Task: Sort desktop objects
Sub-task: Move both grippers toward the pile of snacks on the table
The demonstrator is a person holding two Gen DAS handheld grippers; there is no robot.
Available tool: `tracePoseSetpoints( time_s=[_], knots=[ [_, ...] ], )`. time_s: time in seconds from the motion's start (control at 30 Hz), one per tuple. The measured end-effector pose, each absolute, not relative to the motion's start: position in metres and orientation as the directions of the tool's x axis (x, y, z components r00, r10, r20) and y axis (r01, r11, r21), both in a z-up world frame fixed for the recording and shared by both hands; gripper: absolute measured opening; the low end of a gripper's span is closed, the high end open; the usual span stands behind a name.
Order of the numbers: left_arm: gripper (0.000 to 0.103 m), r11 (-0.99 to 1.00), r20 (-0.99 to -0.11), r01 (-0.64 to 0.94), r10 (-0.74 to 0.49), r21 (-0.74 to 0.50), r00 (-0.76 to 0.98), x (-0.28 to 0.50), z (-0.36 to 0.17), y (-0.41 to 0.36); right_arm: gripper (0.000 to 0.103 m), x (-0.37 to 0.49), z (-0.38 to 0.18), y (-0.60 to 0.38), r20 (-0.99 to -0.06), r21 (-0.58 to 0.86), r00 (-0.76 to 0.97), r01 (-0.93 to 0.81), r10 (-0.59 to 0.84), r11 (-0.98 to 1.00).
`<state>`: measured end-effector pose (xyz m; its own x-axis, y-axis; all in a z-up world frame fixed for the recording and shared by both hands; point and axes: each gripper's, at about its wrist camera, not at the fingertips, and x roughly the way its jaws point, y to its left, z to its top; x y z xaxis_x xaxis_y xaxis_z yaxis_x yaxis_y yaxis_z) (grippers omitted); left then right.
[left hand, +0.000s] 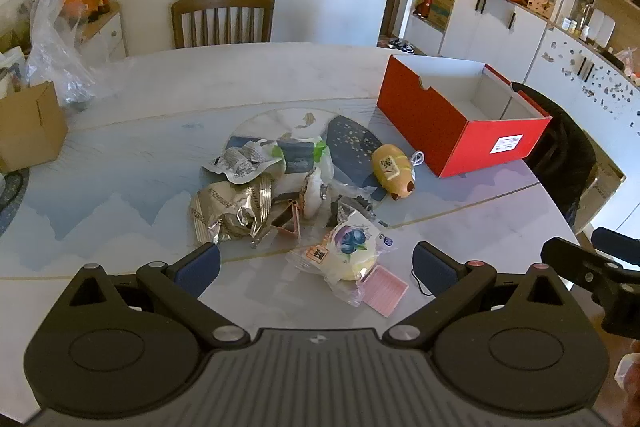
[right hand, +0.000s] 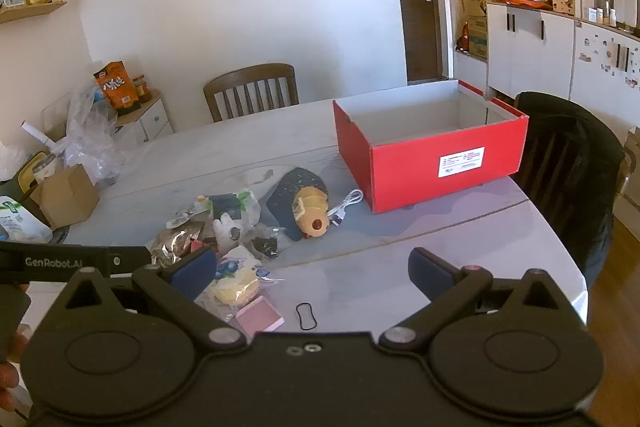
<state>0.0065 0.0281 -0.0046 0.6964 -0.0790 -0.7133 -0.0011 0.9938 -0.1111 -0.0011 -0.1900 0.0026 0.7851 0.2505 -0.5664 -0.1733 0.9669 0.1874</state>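
Observation:
A pile of small objects lies mid-table: a wrapped yellow blueberry cake (left hand: 352,251) (right hand: 236,283), a pink card (left hand: 384,289) (right hand: 260,319), a silver foil wrapper (left hand: 230,207), a yellow pig toy (left hand: 392,171) (right hand: 310,213), a white cable (right hand: 346,207) and a black rubber band (right hand: 306,315). An empty red box (left hand: 464,131) (right hand: 432,155) stands at the right. My left gripper (left hand: 316,267) is open above the cake, holding nothing. My right gripper (right hand: 312,277) is open and empty above the table's near edge.
A brown cardboard box (left hand: 28,127) (right hand: 68,197) and plastic bags (left hand: 56,39) sit at the table's left. A wooden chair (left hand: 223,19) stands behind the table, a dark chair (right hand: 568,163) at the right. White cabinets (right hand: 536,43) line the right wall.

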Motion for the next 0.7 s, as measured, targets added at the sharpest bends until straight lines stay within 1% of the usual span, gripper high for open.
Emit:
tracePoseSetpoints(
  time_s=[0.2,0.53,0.7],
  knots=[
    [0.103,0.993,-0.708,0.007,-0.091,-0.121,0.700,0.008,-0.005,0.033,0.102,-0.001,0.002,-0.183,-0.564,0.182,0.783,-0.192,0.262,0.964],
    [0.103,0.991,-0.709,0.003,-0.097,-0.132,0.699,0.012,-0.005,0.044,0.102,-0.004,0.008,-0.167,-0.519,0.159,0.802,-0.249,0.295,0.955],
    [0.103,0.990,-0.718,-0.003,-0.101,-0.142,0.689,0.015,-0.008,0.051,0.102,-0.002,0.007,-0.160,-0.532,0.167,0.788,-0.261,0.310,0.951]
  ],
)
